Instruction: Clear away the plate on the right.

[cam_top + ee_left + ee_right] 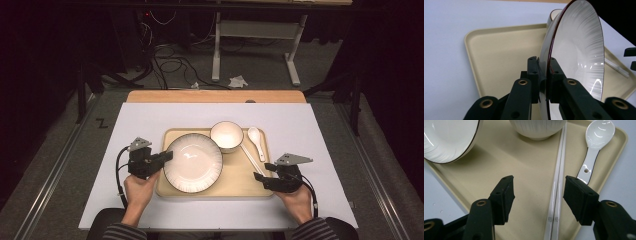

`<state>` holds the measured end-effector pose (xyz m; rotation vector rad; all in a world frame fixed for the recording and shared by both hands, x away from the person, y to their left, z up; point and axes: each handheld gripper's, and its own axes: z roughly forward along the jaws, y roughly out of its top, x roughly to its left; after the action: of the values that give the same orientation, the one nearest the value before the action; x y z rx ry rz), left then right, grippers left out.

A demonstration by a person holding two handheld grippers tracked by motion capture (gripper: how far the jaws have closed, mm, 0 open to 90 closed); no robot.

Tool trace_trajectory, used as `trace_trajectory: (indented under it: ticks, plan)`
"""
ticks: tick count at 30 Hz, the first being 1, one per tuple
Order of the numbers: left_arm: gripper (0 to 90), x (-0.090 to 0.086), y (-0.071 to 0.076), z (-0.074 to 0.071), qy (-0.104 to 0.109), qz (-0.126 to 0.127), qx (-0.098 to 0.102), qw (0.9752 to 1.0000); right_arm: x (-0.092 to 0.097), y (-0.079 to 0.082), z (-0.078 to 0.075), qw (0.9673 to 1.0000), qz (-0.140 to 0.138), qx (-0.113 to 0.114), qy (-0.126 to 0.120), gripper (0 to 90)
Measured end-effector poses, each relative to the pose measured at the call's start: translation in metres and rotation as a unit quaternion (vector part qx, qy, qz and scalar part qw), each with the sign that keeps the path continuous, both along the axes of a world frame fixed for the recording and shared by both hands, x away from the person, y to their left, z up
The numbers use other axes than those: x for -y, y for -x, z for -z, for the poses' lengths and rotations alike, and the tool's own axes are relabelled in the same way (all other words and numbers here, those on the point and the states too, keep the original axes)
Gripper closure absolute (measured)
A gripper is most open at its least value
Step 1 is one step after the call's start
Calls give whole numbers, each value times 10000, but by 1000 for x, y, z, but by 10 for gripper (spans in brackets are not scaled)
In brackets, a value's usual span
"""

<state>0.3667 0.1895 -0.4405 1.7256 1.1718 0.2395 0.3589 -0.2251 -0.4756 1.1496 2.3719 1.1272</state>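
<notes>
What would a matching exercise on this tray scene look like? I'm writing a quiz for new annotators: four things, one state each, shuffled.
Things:
1. large white dark-rimmed plate
2. small white ribbed bowl
3. white ceramic spoon
4. white chopsticks

States:
A. lying between open jaws of the right gripper
B. pinched at its rim by the left gripper
C. lying at the tray's edge
D. standing upright beside the plate

Pairs: 1-B, 2-D, 3-C, 4-A

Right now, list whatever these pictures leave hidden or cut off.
- Left gripper view: the left claw blocks the clamped rim of the large white black-rimmed plate.
- Right gripper view: the white ribbed bowl is cut by the top edge.
- Right gripper view: the pale chopsticks run off the bottom edge.
</notes>
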Motion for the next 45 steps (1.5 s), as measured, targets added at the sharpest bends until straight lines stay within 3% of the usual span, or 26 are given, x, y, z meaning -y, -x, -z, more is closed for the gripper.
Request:
trace_trajectory:
  ticks: [9, 26, 35, 40, 45]
  plan:
    - [837, -11, 4, 6, -114, -266, -15, 9996, -4, -7, 2, 10000, -96, -8, 9, 428]
    - [827, -23, 8, 23, -236, -732, -405, 9962, -10, -17, 3, 9998, -175, 30, -65, 432]
    - [809, -23, 5, 29, -173, -835, -543, 9949, -12, -19, 4, 9998, -206, -1, -59, 436]
    - [793, -20, 0, 34, -308, -859, -633, 9938, -15, -19, 4, 9997, -225, 76, 19, 437]
    - [790, -18, -3, 36, -291, -867, -673, 9935, -13, -19, 3, 9997, -222, 119, 31, 436]
